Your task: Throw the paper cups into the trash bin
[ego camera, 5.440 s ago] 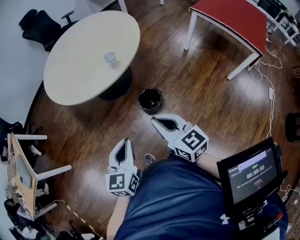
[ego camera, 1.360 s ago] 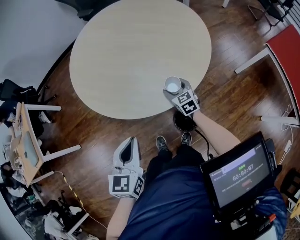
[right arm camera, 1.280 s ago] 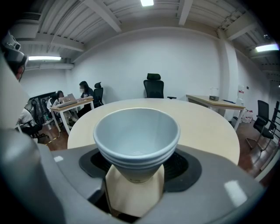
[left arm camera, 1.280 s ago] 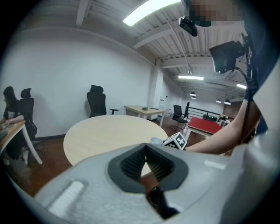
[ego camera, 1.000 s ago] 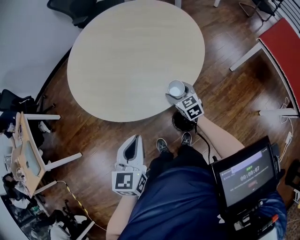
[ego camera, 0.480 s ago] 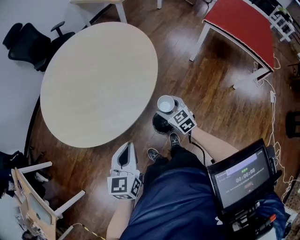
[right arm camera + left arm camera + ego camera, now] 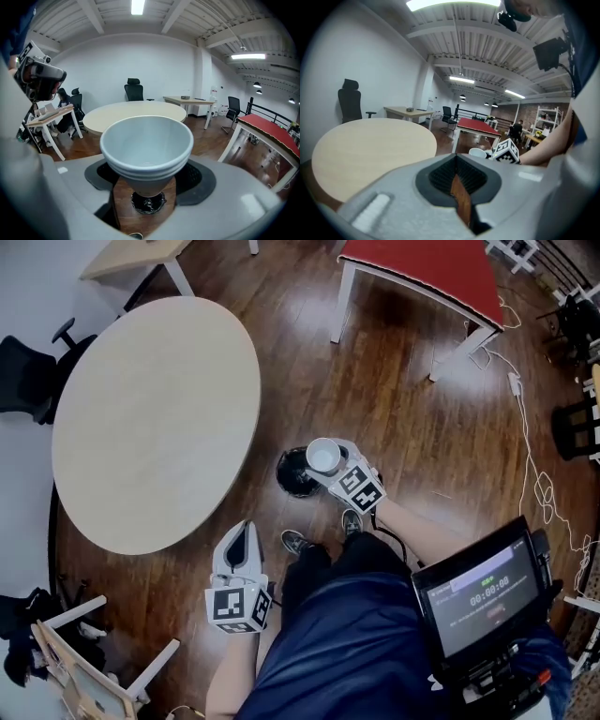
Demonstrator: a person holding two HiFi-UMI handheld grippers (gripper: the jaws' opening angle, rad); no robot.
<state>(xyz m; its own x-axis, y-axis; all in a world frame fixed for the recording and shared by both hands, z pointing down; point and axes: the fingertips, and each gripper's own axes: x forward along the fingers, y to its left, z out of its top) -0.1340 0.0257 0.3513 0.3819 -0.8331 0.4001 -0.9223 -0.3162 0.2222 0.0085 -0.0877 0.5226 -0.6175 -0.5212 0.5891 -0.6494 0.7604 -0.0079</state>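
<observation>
Dark wood floor (image 7: 403,427) fills the head view, and over it a white paper cup (image 7: 323,455) is held upright, mouth up, gripped by its sides between the jaws of the right gripper (image 7: 328,463). A black bin (image 7: 292,476) is stood on the floor just under the cup. It shows at the cup's 8 o'clock in the head view and is seen straight below the cup's base in the right gripper view. A round table (image 7: 141,418) with a pale top lies at the bin's 10 o'clock, and a red table (image 7: 422,268) well apart at 1 o'clock. The left gripper (image 7: 242,538) is carried low at the bin's 7 o'clock, its jaws drawn together on nothing, with only a thin slit of floor seen between them.
</observation>
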